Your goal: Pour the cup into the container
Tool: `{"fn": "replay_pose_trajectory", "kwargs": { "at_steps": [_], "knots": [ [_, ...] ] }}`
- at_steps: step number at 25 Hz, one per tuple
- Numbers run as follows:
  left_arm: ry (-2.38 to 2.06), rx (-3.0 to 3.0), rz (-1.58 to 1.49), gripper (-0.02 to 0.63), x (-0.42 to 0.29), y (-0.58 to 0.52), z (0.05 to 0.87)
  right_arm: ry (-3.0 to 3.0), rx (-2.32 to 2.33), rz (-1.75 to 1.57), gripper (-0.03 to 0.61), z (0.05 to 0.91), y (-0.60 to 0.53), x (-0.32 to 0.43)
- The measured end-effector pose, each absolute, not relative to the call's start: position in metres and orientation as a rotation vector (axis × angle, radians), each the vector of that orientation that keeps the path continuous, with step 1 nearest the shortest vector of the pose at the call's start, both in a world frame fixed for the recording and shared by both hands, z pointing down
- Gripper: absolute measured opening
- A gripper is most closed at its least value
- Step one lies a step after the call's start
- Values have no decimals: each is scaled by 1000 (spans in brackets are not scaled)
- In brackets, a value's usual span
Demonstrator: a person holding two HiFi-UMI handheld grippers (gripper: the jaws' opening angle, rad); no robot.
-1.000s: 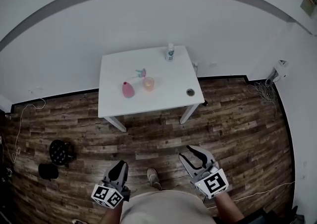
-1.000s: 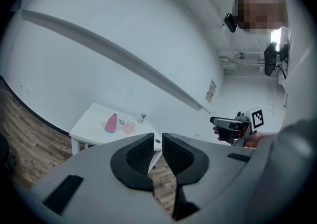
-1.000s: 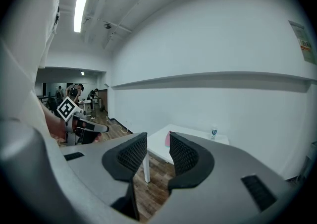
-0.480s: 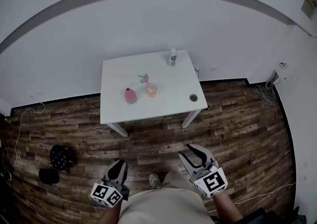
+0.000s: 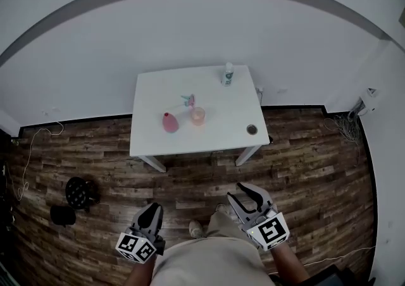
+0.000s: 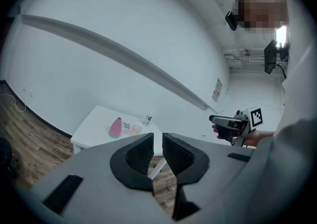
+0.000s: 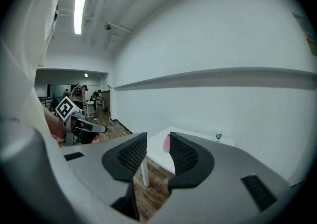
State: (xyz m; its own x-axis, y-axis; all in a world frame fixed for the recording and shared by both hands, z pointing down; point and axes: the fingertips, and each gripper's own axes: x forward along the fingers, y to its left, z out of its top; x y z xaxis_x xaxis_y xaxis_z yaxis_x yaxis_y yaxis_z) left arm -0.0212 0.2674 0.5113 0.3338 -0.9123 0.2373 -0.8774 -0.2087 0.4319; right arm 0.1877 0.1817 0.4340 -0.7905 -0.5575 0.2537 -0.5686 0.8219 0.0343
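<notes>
while the cup (image 5: pixel 198 115) sits mid-frame in the head view, on the white table (image 5: pixel 221 98) and just right of the pink container (image 5: pixel 169 123), we're only at the approach: both grippers low in the frame, well apart from it. left gripper (image 5: pixel 152 209) jaws have just been opening, a thin slit, nothing between; right gripper (image 5: pixel 235 191) jaws spread a little wider, empty too. next call, i'd say: close in on the table and widen one pair round the cup wall. cup looks upright, mouth up, long axis vertical, though it's small here
</notes>
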Motion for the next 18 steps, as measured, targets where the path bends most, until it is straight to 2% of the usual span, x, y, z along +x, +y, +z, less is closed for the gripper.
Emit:
{"fn": "replay_pose_trajectory", "kwargs": {
  "at_steps": [18],
  "knots": [
    [-1719, 1994, -102, 57, 43, 205, 496, -2831, 647, 36, 124, 419, 88, 235]
  ]
}}
